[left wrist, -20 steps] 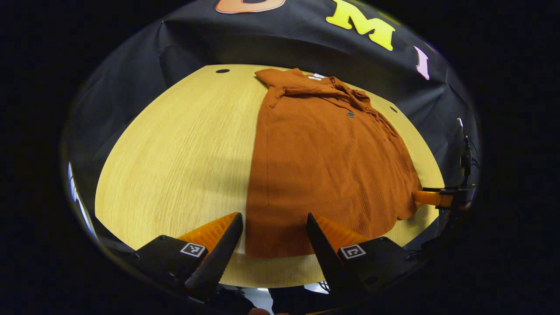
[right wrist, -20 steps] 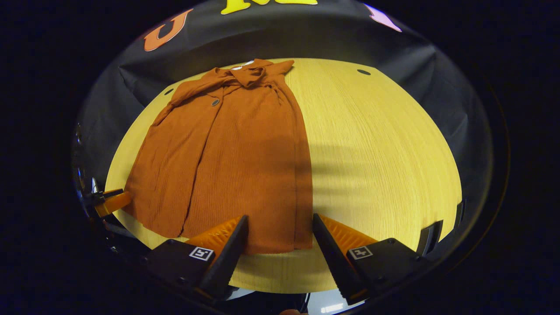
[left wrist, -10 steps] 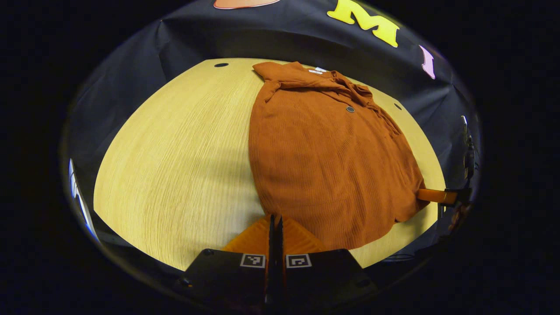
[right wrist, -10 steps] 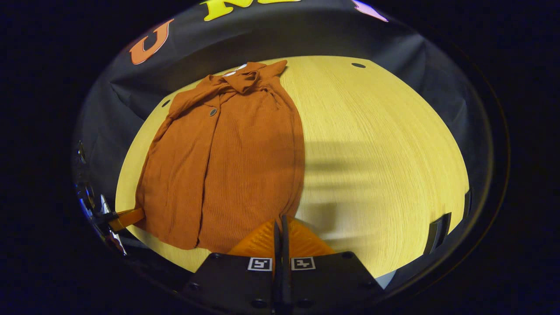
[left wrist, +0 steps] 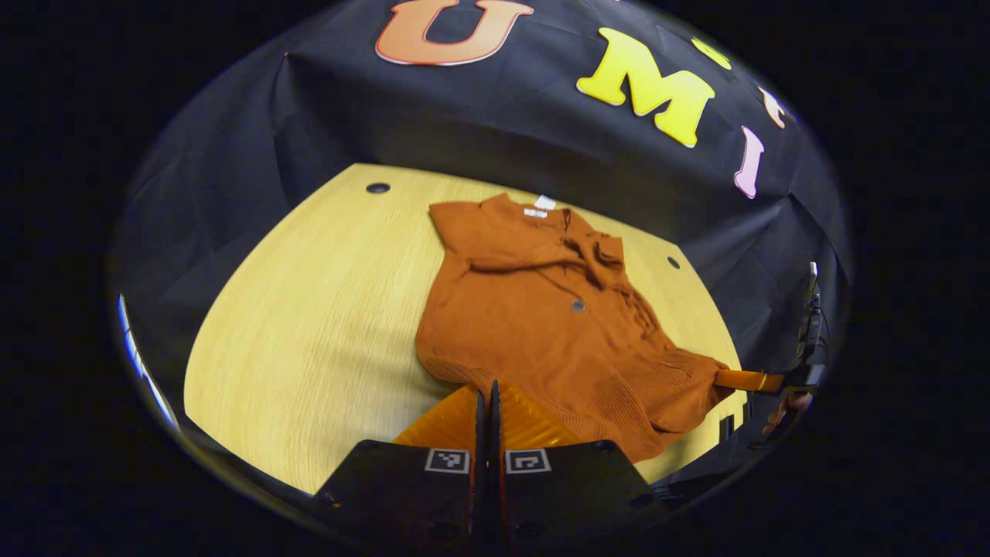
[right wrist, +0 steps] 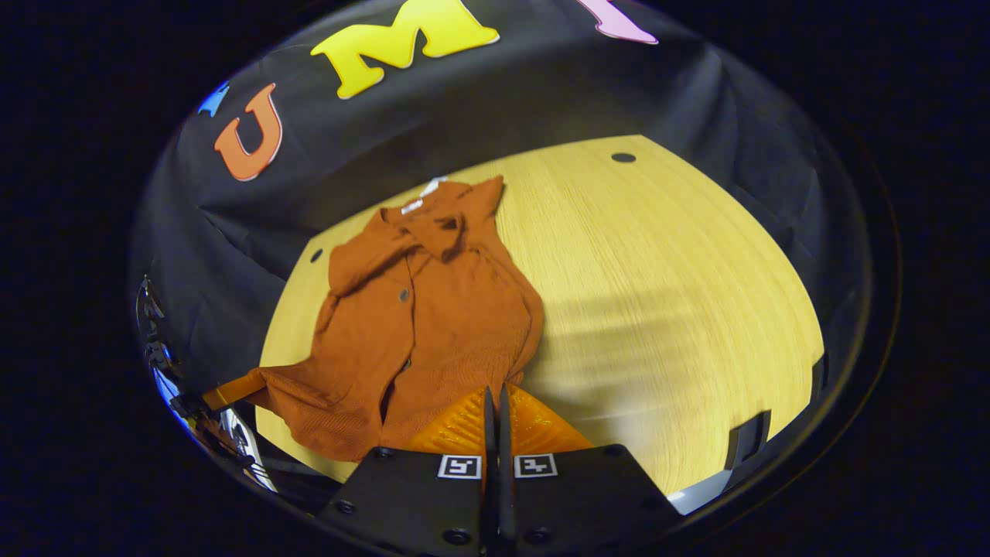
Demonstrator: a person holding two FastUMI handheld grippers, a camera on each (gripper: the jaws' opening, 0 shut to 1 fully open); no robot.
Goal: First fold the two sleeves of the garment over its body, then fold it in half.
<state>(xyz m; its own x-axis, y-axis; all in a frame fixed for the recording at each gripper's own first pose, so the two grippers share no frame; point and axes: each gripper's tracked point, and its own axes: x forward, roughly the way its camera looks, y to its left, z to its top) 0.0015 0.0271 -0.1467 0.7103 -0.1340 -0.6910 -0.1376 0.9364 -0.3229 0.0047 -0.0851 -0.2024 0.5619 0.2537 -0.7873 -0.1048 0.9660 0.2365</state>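
Note:
A rust-orange ribbed garment (left wrist: 541, 309) lies on the wooden table (left wrist: 309, 325), collar at the far edge, both sleeves folded over its body. My left gripper (left wrist: 487, 398) is shut on the bottom hem's left corner and holds it above the table. My right gripper (right wrist: 495, 398) is shut on the hem's right corner, lifted too. The garment (right wrist: 425, 325) sags between the two corners. Each gripper is seen from the other's camera: the right gripper (left wrist: 742, 379) at the hem's far corner in the left gripper view, the left gripper (right wrist: 228, 393) likewise in the right gripper view.
The round table (right wrist: 681, 294) has small dark holes (left wrist: 377, 188) near its far rim. Bare wood lies to both sides of the garment. Black cloth wall (left wrist: 479, 116) stands close behind the table. A hand (left wrist: 781, 414) holds the right gripper.
Both grippers went from open around the hem to shut on it, then rose with the hem. The lower part of the garment lifted off the table and bunched.

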